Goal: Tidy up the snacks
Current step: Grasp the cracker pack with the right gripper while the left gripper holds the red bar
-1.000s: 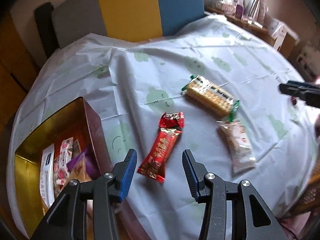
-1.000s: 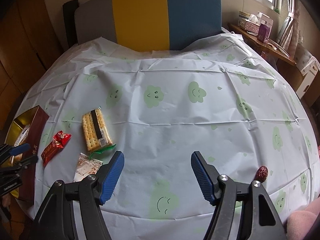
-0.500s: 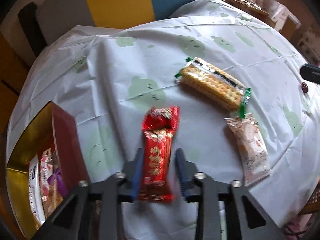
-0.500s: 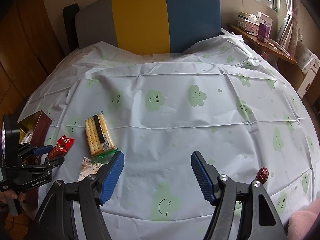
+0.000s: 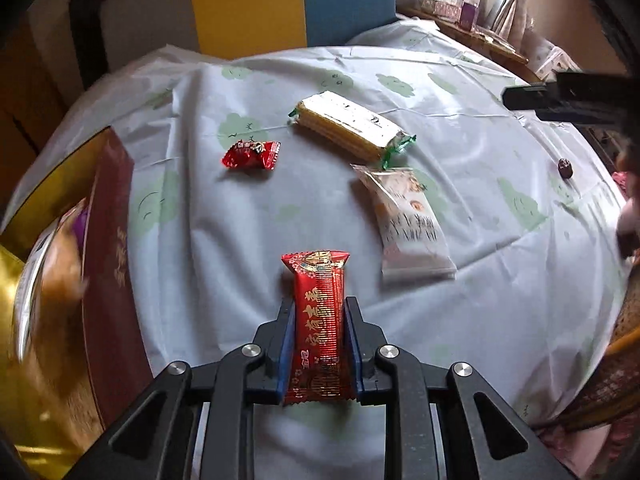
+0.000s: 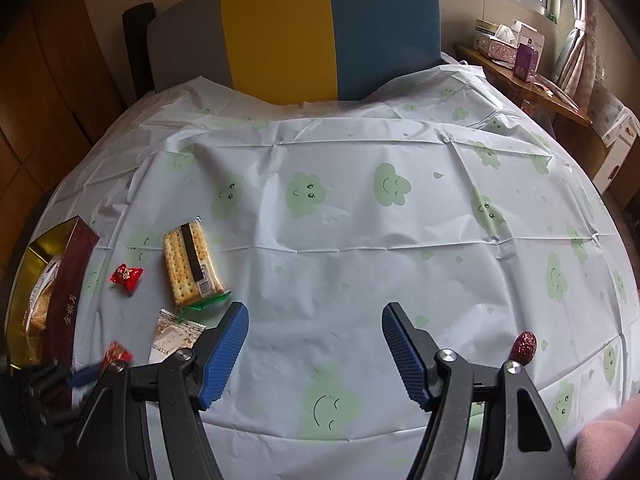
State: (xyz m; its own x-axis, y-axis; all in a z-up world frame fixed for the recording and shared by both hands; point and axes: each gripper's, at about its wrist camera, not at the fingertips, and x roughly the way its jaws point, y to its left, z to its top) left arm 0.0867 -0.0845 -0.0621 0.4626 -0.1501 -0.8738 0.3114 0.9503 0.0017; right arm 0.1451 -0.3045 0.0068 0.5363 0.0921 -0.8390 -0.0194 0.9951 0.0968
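Clamped on a long red snack bar, the left gripper sits at the bottom centre of the left wrist view, its blue pads pressed against both sides of the wrapper, which stands up out of the fingers, off the tablecloth. At the far left of that frame lies the dark red box with its gold inside; packets show in it, too blurred to name. Right of the box a small red candy rests upper centre, then the cracker pack with green ends, and just below it, almost touching, a white wafer packet. A dark date sits alone toward the right edge. In the right wrist view the right gripper hangs at the bottom centre with its fingers spread wide and nothing between them, above the cloth's smiley print
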